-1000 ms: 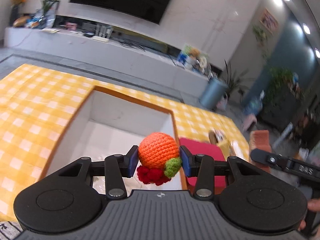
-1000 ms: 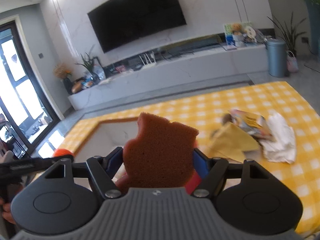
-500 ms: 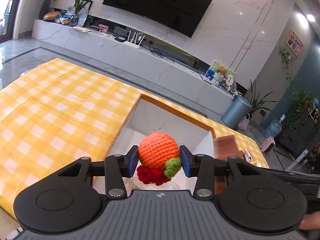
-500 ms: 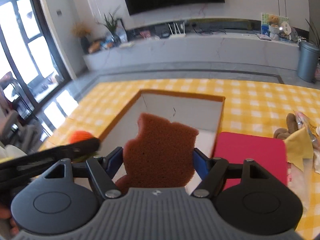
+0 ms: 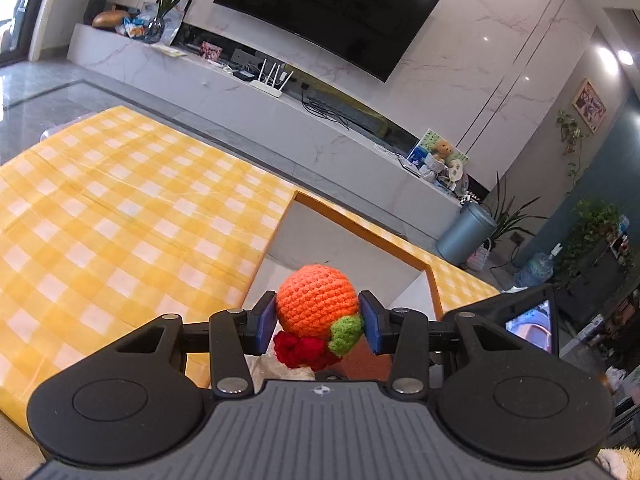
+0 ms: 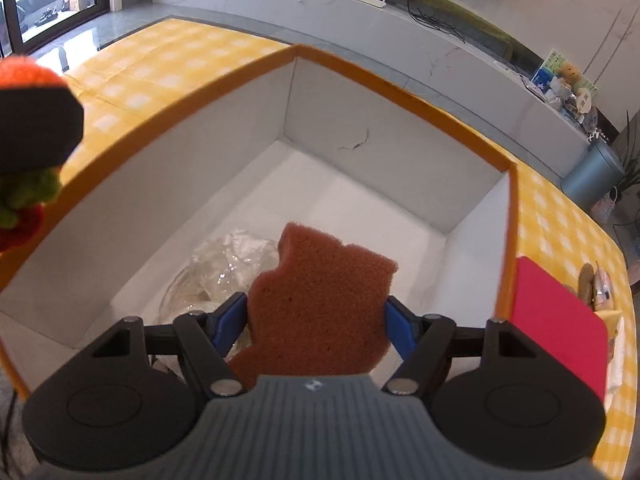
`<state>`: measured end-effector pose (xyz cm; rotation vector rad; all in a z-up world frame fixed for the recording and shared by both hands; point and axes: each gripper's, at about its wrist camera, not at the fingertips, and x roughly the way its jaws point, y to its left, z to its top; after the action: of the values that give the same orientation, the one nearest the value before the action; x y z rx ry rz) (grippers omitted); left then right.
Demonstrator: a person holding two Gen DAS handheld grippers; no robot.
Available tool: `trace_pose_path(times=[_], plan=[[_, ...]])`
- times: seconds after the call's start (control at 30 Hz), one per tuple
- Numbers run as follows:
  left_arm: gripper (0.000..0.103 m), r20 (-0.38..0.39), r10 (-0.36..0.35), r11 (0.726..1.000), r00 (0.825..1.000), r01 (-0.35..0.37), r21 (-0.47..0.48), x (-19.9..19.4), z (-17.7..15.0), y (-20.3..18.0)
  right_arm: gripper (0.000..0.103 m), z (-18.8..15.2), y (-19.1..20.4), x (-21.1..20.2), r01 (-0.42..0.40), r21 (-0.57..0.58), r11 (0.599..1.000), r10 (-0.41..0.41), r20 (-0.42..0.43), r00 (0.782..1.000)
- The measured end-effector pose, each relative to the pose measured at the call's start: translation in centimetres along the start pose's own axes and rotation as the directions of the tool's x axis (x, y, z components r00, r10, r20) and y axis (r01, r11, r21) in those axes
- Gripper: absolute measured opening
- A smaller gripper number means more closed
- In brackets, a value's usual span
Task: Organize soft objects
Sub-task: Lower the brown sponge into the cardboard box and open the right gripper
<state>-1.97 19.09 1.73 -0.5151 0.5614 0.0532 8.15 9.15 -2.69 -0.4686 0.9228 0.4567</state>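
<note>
Two fisheye views are taken from behind each gripper. The left looks across the box (image 5: 404, 248) toward a television; the right looks steeply down into the same box (image 6: 504, 168).

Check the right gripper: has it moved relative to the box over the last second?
Yes. The right gripper, clamping the brown sponge, has swung over the white box and tipped down into its opening; before, the box lay ahead.

We are in a home living room. A large dark television (image 5: 328, 16) hangs on a marble-look wall above a long white media console (image 5: 256, 92) carrying a router (image 5: 272, 80), soft toys and potted plants. A framed picture (image 5: 589, 101) hangs on the wall, and a yellow checked tablecloth (image 5: 120, 216) covers the table before us.
</note>
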Motion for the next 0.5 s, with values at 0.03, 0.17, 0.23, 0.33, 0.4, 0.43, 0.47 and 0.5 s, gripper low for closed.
trace_pose_path(times=[0.03, 0.17, 0.23, 0.33, 0.4, 0.43, 0.47, 0.5], plan=[[0.05, 0.001, 0.013, 1.0, 1.0, -0.013, 0.008, 0.1, -0.1, -0.1, 0.072, 0.1, -0.1, 0.0, -0.017, 0.011, 1.0, 0.017, -0.002, 1.0], [0.05, -0.014, 0.038, 0.999, 0.999, -0.038, 0.001, 0.6, -0.1, 0.0, 0.072, 0.7, -0.5, 0.9, -0.213, 0.177, 0.961, 0.225, -0.052, 0.973], [0.05, -0.014, 0.053, 0.999, 0.999, -0.053, 0.0, 0.7, -0.1, 0.3, 0.072, 0.8, -0.4, 1.1, -0.248, 0.218, 0.944, 0.265, -0.055, 0.963], [0.05, -0.014, 0.06, 0.998, 0.998, -0.06, -0.002, 0.6, -0.1, 0.5, 0.072, 0.9, 0.4, 0.3, -0.226, 0.171, 0.959, 0.232, -0.018, 0.973], [0.05, -0.017, 0.062, 0.998, 0.998, -0.062, -0.01, 0.7, -0.1, 0.6, 0.071, 0.8, 0.0, -0.3, -0.223, 0.165, 0.961, 0.227, -0.009, 0.974], [0.05, -0.019, 0.064, 0.998, 0.998, -0.065, -0.01, 0.7, -0.1, 0.6, 0.071, 0.9, -0.4, -0.8, -0.22, 0.162, 0.962, 0.223, -0.003, 0.975], [0.05, -0.02, 0.067, 0.998, 0.998, -0.067, -0.008, 0.8, -0.1, 0.6, 0.071, 0.8, -0.7, -1.4, -0.211, 0.158, 0.965, 0.212, 0.007, 0.977], [0.05, -0.021, 0.069, 0.998, 0.997, -0.069, -0.005, 0.8, -0.1, 0.5, 0.072, 0.8, -1.1, -1.9, -0.195, 0.155, 0.968, 0.194, 0.021, 0.981]])
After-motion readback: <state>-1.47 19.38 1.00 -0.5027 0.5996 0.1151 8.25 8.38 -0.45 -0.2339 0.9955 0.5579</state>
